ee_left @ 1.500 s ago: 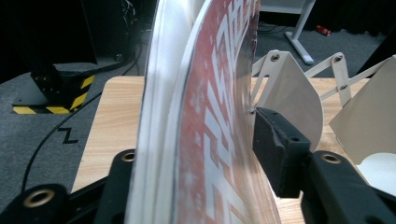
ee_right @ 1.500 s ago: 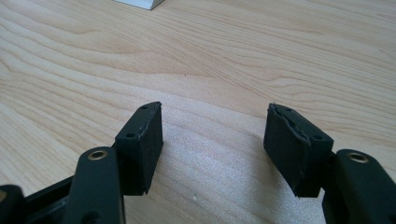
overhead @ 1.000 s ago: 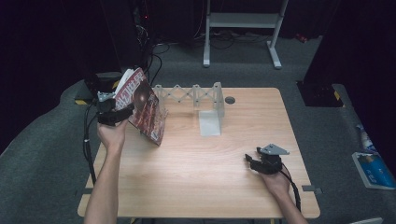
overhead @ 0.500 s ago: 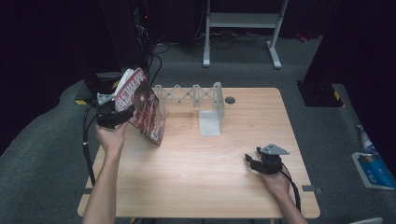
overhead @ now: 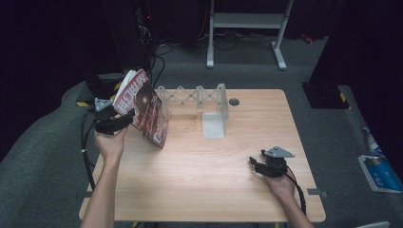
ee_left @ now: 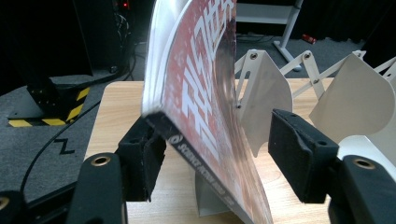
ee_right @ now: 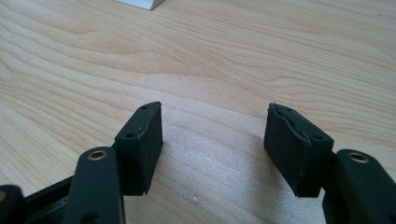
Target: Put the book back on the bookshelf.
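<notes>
Dark room, pale wooden table (overhead: 204, 180); left gripper (ee_left: 217, 154) released around the magazine (ee_left: 201, 93), right gripper (ee_right: 215, 140) released.

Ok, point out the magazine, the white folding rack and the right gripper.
magazine (ee_left: 205, 93), left gripper view, red front cover.
white folding rack (overhead: 221, 97), high view, end panel at its right.
right gripper (ee_right: 212, 140), right gripper view, midway between its open fingertips.

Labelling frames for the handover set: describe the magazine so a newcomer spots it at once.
Start at the wooden table and go to its far left corner, where a white folding rack runs along the back edge. The magazine leans at the rack's left end, between the open jaws of the left gripper. It is the only printed thing on the table: a glossy red cover with large white lettering.
</notes>
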`<state>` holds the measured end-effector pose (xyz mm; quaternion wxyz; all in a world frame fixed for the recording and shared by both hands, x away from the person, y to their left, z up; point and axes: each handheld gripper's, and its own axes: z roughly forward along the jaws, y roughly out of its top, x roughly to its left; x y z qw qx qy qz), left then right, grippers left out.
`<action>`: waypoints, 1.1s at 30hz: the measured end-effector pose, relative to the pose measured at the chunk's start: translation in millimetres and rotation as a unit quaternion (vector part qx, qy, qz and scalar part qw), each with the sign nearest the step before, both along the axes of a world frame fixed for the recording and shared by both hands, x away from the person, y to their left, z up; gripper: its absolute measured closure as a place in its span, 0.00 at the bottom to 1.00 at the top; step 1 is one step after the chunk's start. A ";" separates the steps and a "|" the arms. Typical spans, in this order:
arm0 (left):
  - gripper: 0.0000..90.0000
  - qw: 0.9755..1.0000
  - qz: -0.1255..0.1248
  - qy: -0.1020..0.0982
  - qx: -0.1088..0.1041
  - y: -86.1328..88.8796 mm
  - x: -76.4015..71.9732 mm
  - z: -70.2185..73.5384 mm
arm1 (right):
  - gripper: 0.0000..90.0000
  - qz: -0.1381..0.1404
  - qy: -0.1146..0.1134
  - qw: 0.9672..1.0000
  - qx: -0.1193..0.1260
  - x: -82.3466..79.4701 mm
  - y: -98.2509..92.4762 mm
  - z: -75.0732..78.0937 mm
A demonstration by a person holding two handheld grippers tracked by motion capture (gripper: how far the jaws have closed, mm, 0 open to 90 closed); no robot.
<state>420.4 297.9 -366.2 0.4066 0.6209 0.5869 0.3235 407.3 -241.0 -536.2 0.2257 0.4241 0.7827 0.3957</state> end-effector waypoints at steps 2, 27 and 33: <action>0.41 1.000 -0.001 -0.002 -0.004 1.0 -2.6 -0.4 | 0.42 0.000 0.000 1.000 0.000 0.0 0.0 0.0; 0.41 0.999 0.000 -0.011 -0.039 7.7 -32.8 -12.0 | 0.42 0.000 -0.001 1.000 0.000 0.0 0.1 0.0; 0.41 0.999 -0.001 -0.012 -0.050 8.4 -42.5 -16.8 | 0.42 -0.001 0.000 1.000 0.001 -0.2 0.3 0.0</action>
